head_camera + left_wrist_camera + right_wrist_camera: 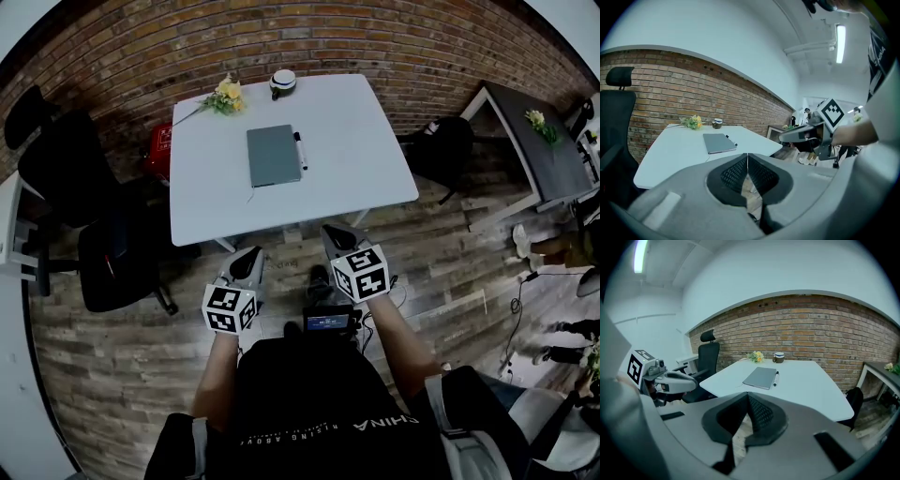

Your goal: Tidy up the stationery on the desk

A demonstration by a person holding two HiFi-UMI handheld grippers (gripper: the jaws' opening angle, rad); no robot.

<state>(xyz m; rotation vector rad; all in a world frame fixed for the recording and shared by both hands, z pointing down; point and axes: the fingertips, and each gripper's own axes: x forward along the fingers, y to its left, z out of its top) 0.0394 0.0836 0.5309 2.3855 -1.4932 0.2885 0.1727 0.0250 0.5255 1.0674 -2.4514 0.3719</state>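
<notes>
A brick wall closes off the top of the head view. Below it, plank flooring runs around a white surface (pixel 361 141) that stands in the upper middle of the frame.

Both claws hang low over the floor in the lower middle of the frame, short of the surface's near edge. The left claw (pixel 248 258) has its jaws pressed together with nothing between them, as its own view (pixel 747 168) shows plainly. The right claw (pixel 336 234) is likewise closed and empty (pixel 748 412).

Straight up the frame from the claws lies the stationery. The grey notebook (pixel 273 155) sits flat near the surface's centre, its long axis running up and down the picture. The black marker pen (pixel 300 150) lies just beside the notebook's right edge, parallel to it.

Both things are well apart from either claw. The pen falls between the two in left-right terms, and the right claw looks slightly nearer, so it seems the likelier one to reach for it. Either claw would need to open first.

Along the top edge of the surface stand a small bunch of flowers (pixel 225 96) and a cup (pixel 282 82).

The count is one notebook, one pen, one cup and one bunch of flowers. Two black office chairs (pixel 117 262) stand at the left, and a third is at the right.
</notes>
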